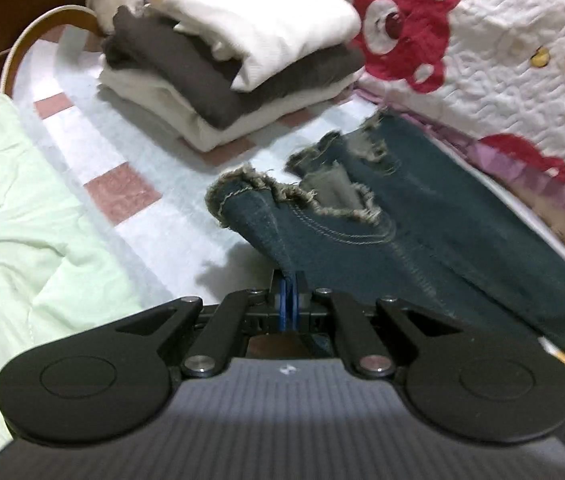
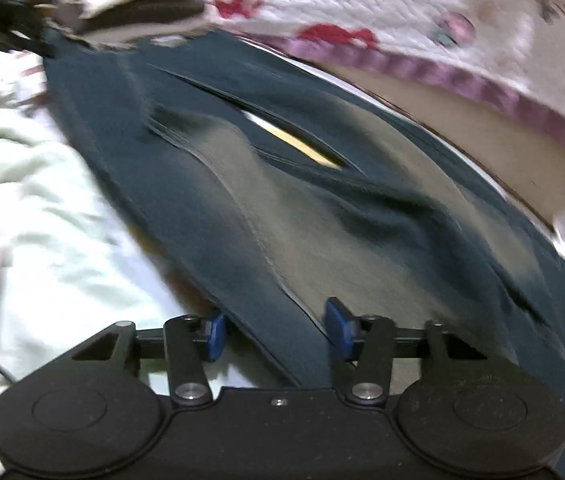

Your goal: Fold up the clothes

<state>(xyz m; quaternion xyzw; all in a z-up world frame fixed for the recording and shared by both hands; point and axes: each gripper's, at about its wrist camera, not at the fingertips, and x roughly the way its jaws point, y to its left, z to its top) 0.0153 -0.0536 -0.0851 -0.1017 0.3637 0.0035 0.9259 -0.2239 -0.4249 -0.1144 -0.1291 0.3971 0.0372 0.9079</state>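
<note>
A pair of dark blue jeans with frayed hems lies across the bed. My left gripper is shut on the fabric of one leg near its frayed cuff, lifting it into a ridge. In the right wrist view the same jeans spread out, faded grey along the middle. My right gripper is open, its blue pads standing on either side of a denim edge without pinching it. That view is motion-blurred.
A stack of folded clothes, white and dark grey, sits on the checked sheet beyond the jeans. A pale green duvet lies to the left. A white quilt with red bears rises on the right. Plush toys crowd the far corner.
</note>
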